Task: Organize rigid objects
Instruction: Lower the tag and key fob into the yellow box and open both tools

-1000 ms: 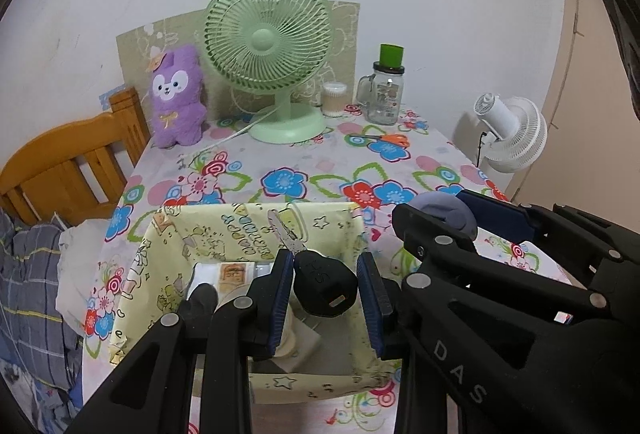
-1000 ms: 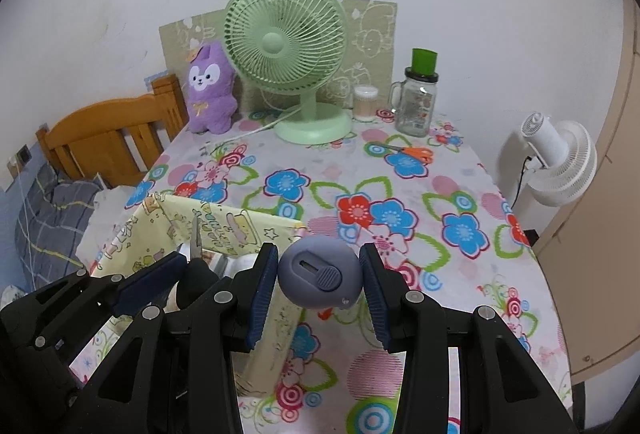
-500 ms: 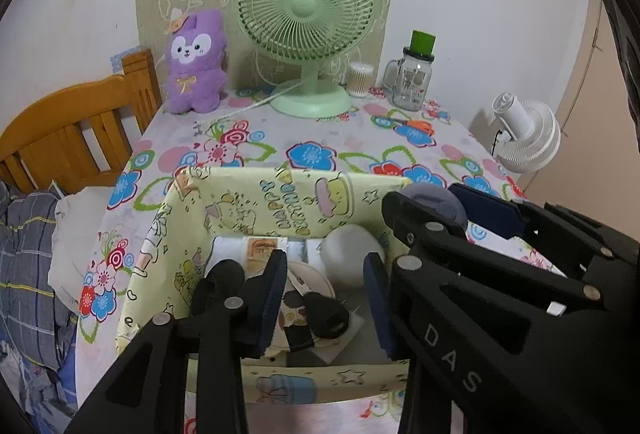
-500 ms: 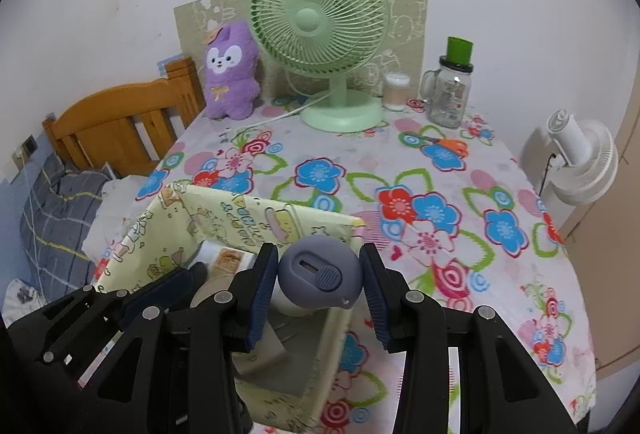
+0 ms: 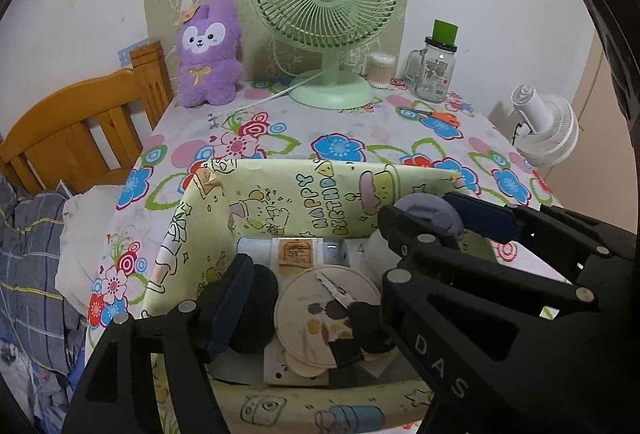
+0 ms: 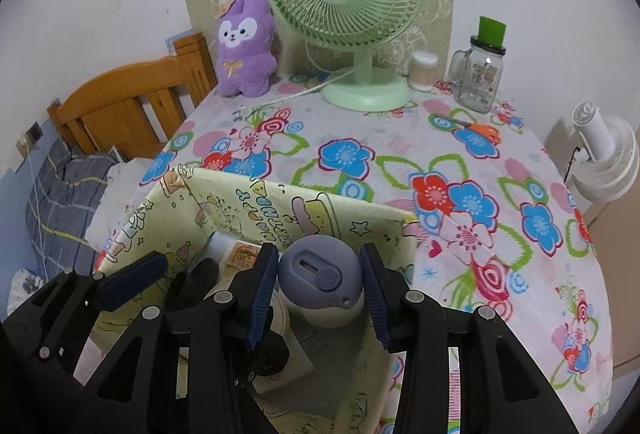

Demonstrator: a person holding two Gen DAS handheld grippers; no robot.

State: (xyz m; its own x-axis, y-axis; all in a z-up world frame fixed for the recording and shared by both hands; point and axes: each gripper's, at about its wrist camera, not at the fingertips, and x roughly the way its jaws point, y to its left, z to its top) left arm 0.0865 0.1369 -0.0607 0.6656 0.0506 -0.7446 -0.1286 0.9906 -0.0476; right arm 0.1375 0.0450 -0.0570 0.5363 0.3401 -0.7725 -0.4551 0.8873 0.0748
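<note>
A yellow cartoon-print box [image 5: 304,201] [image 6: 280,209] stands at the near edge of the flowered table. My left gripper [image 5: 316,294] hangs over its inside, jaws opening, with nothing pressed between the pads. Its right finger is hidden behind the right gripper. A black car key [image 5: 360,318] lies loose on a round cream disc [image 5: 304,318] in the box. My right gripper [image 6: 320,274] [image 5: 424,218] is shut on a round grey-purple gadget [image 6: 316,270] [image 5: 428,209] above the box's right side. The left gripper's blue pad [image 6: 132,282] shows at lower left in the right wrist view.
The box also holds a black round item [image 5: 252,318], a small labelled carton [image 5: 296,252] and a white bottle [image 6: 224,244]. At the back stand a green fan [image 5: 328,13], a purple plush [image 5: 208,53], a glass jar [image 5: 434,69] and orange scissors [image 5: 436,115]. A wooden bed frame [image 5: 80,129] is at the left.
The left jaws widened and let go of the black key, which dropped onto the disc in the box. Both grippers moved forward and down over the box; the right one kept its gadget.
</note>
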